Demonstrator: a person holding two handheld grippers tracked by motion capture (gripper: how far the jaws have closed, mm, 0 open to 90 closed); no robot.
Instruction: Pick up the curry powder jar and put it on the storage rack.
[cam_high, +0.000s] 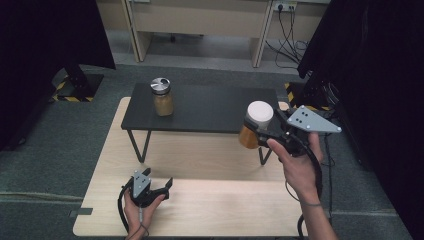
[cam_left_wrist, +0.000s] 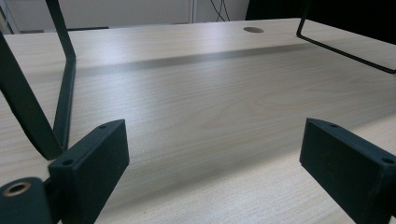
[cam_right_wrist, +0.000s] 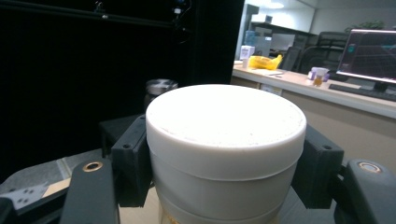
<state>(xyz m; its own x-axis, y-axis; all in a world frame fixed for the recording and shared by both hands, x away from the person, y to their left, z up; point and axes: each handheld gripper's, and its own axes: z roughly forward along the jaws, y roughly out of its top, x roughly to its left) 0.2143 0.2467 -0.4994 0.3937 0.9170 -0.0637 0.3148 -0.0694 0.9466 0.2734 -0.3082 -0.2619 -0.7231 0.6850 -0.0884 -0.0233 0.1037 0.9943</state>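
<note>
My right tongs (cam_high: 256, 131) are clamped on the white-lidded round jar of amber contents (cam_high: 255, 124); both black jaws press against its white lid (cam_right_wrist: 226, 123). I hold the jar in the air at the right end of the low black metal-legged shelf (cam_high: 210, 107), which stands on the light wooden table (cam_high: 210, 200). A second, silver-lidded glass jar of brown contents (cam_high: 162, 97) stands upright on the shelf's left part, well apart. My left tongs (cam_high: 152, 186) rest low over the table's near left area, jaws spread with nothing between them.
</note>
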